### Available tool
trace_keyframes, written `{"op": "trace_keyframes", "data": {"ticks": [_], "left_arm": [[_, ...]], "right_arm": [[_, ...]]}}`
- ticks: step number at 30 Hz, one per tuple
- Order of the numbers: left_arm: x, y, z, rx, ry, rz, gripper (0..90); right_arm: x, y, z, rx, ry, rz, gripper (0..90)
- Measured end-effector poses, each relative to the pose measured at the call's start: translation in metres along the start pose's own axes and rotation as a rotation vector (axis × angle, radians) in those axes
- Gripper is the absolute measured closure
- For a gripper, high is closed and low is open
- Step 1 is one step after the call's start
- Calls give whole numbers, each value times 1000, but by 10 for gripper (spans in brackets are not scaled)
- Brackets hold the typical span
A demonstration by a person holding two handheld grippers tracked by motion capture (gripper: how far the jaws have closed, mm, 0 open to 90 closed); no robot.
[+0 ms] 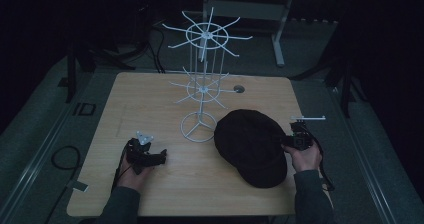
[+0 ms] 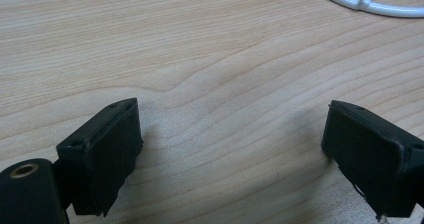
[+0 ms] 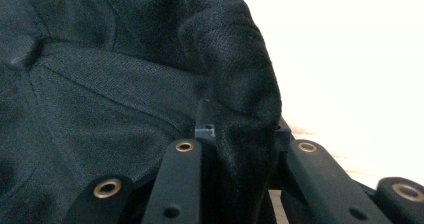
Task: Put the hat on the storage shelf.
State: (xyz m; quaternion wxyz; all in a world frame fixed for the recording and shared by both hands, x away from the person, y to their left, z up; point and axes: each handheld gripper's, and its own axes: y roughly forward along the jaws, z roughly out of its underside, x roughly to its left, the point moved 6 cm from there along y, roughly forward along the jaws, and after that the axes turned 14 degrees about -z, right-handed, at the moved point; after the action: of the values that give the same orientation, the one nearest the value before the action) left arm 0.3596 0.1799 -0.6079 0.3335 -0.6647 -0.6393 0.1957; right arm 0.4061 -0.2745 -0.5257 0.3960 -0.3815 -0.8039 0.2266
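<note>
Dark herringbone fabric cap (image 3: 125, 84): pinched at its edge by right gripper (image 3: 240, 134); left gripper (image 2: 230, 154) spread, idle; white wire rack (image 1: 204, 84) unhung.

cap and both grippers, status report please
Right gripper shut on cap edge. Left gripper open, idle over bare table. White wire rack stands just left of cap, close by.

Hat (image 1: 250, 146) on table (image 1: 150, 99), right of wire rack (image 1: 202, 84) w/ base just beside it.

High view looks down on the table (image 1: 150, 99); both gripper views sit close above it.
</note>
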Motion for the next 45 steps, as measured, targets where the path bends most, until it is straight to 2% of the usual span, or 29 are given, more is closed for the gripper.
{"op": "trace_keyframes", "data": {"ticks": [18,26,45], "left_arm": [[0,0,0,1,1,0,96],[0,0,0,2,1,0,96],[0,0,0,2,1,0,96]], "right_arm": [[-11,-23,-25,-82,-11,31,765],[-14,-35,-35,-97,-27,53,764],[-22,-64,-54,-166,-18,35,759]]}}
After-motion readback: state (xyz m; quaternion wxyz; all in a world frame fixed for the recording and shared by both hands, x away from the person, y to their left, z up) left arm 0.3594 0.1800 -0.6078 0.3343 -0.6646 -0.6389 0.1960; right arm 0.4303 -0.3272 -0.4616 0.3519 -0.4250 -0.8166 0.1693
